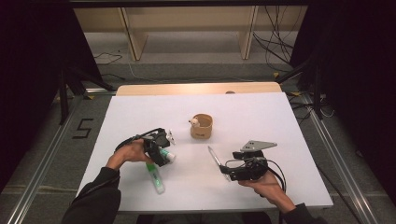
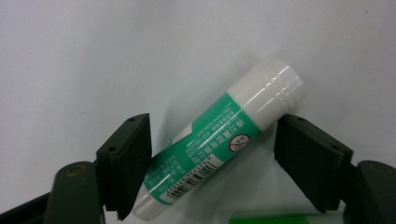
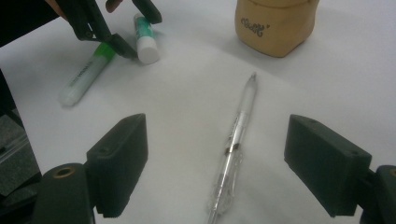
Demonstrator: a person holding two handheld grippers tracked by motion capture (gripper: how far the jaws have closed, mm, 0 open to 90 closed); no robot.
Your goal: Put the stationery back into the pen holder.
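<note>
A green-and-white glue stick (image 2: 224,140) lies slantwise on the white table sheet (image 1: 261,121). My left gripper (image 2: 212,149) has both pads against it, one near the bottom end and one just below the white cap. From above, the left gripper (image 1: 161,156) sits over the glue stick (image 1: 169,156) at the left of the sheet. My right gripper (image 3: 217,163) stands open, and a clear pen (image 3: 236,135) lies on the table between its jaws, untouched. In the high view the right gripper (image 1: 227,169) is just behind the pen (image 1: 214,156).
A green highlighter (image 1: 155,177) lies close beside the glue stick, toward the front edge. A tan cup (image 1: 201,127) with a small white thing at its rim stands mid-table. A small white object (image 1: 171,136) lies near the left gripper.
</note>
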